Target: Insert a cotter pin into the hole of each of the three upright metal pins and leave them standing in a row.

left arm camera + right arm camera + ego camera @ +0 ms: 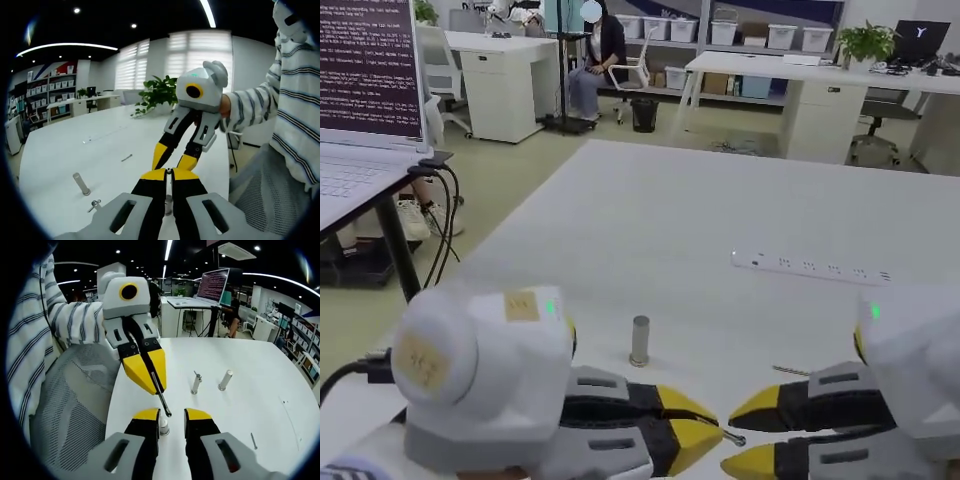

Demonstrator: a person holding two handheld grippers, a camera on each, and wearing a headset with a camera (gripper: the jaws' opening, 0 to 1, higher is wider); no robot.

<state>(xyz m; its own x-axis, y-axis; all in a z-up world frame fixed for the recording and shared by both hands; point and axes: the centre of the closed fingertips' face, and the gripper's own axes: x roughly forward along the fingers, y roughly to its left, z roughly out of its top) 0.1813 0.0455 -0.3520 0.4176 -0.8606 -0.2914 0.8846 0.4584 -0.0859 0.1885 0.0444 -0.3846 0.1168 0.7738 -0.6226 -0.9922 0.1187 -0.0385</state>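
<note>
In the right gripper view my left gripper point(159, 384) comes in from above, shut on a thin dark cotter pin point(162, 399). The pin's tip hangs just over a short metal pin point(163, 428) standing between the open jaws of my right gripper point(172, 415). Farther out stand a metal pin with a cotter pin through its top point(196, 383) and a plain metal pin point(225, 380). A loose cotter pin point(254, 441) lies on the white table. In the head view both grippers point(715, 428) point(740, 437) meet tip to tip near the front edge, behind them one upright pin point(640, 340).
A white power strip point(810, 267) lies across the table's point(650, 220) far right. A laptop point(360, 100) on a stand sits off the left edge. A mesh chair point(75, 405) and a striped sleeve point(60, 325) are close behind the grippers.
</note>
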